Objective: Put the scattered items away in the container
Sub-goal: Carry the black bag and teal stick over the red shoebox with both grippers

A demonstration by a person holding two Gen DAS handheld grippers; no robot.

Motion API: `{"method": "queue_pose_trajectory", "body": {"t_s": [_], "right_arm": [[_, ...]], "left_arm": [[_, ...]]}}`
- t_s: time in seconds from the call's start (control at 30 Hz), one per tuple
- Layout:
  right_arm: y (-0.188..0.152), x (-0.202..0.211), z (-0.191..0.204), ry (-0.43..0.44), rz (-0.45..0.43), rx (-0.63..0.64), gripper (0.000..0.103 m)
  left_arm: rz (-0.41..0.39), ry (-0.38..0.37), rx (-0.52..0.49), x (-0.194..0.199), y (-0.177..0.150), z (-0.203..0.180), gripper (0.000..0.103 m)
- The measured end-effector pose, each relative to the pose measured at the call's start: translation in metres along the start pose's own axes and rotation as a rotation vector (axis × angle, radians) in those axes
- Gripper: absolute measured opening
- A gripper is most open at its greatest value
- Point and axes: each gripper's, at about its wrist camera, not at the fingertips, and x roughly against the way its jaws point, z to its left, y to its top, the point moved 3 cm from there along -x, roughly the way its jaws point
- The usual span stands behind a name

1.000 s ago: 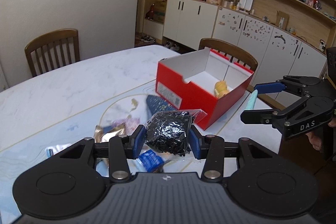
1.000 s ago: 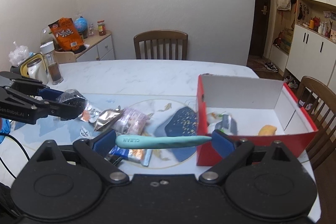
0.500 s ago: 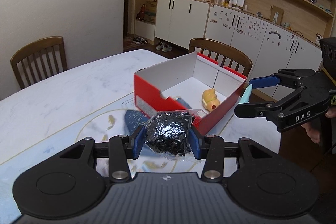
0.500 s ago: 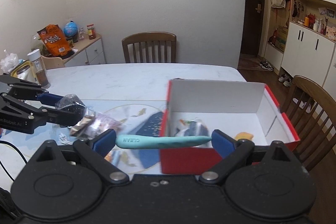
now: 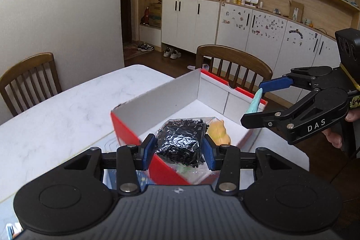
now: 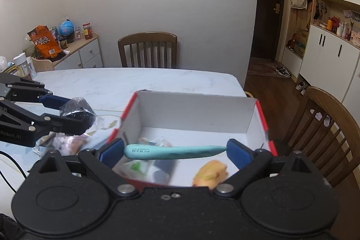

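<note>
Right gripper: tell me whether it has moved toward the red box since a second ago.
Yes. The right gripper, with the teal tool, now sits over the red box, no longer left of it.

Right gripper (image 6: 175,151) jaws clamp teal tool (image 6: 175,151) above red box (image 6: 261,114).

You have a box (image 5: 126,127) that is red outside and plain white inside, standing at the table's (image 5: 56,118) far right corner; the table is white with faint grey marbling. Your left gripper (image 5: 178,147) is black with blue pads, clamped on a clear bag of glossy black bits (image 5: 180,141). Your right gripper (image 6: 175,150) is likewise black with blue pads, gripping a pale teal tool (image 6: 175,151) embossed "CLEAN". Inside the box, you will note a yellow-orange toy (image 6: 210,173). The chairs (image 6: 147,50) at the table's edges are dark brown wood.
</note>
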Motion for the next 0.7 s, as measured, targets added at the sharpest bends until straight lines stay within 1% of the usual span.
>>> {"method": "queue_pose_trajectory", "body": {"t_s": [0.3,0.6,0.7], "right_arm": [[0.004,-0.032,-0.033,0.033,0.031,0.025,0.097],[0.003,-0.065,-0.045,0.057,0.087,0.069,0.097],[0.002,-0.074,-0.048,0.064,0.106,0.073,0.097]], "left_arm": [[0.058,0.025,-0.012,-0.059,0.023,-0.007,0.043],[0.117,0.015,-0.019,-0.116,0.041,-0.004,0.043],[0.132,0.026,-0.045,-0.131,0.043,-0.003,0.043]]}}
